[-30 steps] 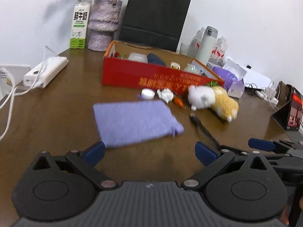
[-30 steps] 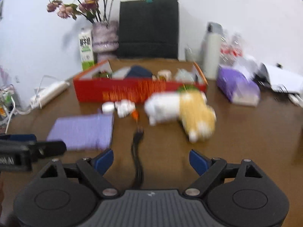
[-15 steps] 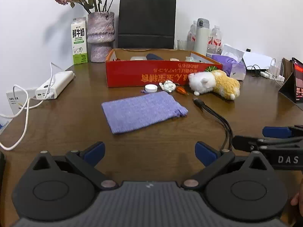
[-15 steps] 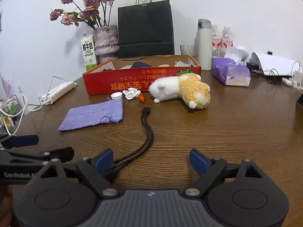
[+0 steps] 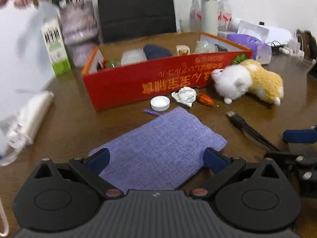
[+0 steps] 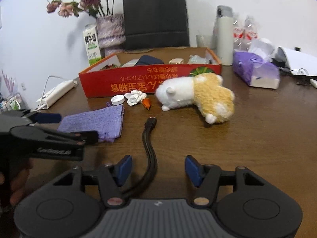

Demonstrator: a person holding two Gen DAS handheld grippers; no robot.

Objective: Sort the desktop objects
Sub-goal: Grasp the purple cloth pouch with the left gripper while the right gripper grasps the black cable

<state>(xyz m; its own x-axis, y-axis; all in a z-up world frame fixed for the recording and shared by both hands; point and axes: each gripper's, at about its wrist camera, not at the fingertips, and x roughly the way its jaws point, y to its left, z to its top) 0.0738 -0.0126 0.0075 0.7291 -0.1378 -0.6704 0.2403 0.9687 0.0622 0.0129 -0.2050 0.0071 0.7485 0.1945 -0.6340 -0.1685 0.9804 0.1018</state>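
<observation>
- Purple woven pouch (image 5: 158, 148), one of it, lies flat on the brown wooden table (image 6: 257, 138), and the left gripper (image 5: 156, 157) hovers right over its near edge with both blue pads spread wide, gripping nothing.
- One black USB cable (image 6: 150, 144) runs between the right gripper's (image 6: 158, 168) pads; those jaws are closing in, but the pads are not yet pressing the cable.
- One red cardboard box (image 5: 138, 83) sits mid-table with an open top, several small items inside, too jumbled to count.
- Just in front of the box, three small bits in a row: one white bottle cap (image 5: 160, 103), one crumpled white paper (image 5: 185, 96), one orange wrapper (image 5: 206, 100).
- One white-and-tan plush toy (image 6: 196, 97) lies on its side, touching the box's front corner.
- At the back: one milk carton (image 6: 91, 44), one vase of dried flowers (image 6: 111, 31), one black paper bag (image 6: 155, 17), one white thermos (image 6: 224, 35).
- One purple tissue pack (image 6: 255, 71) sits to the right, one white power strip (image 6: 56, 93) to the left.
</observation>
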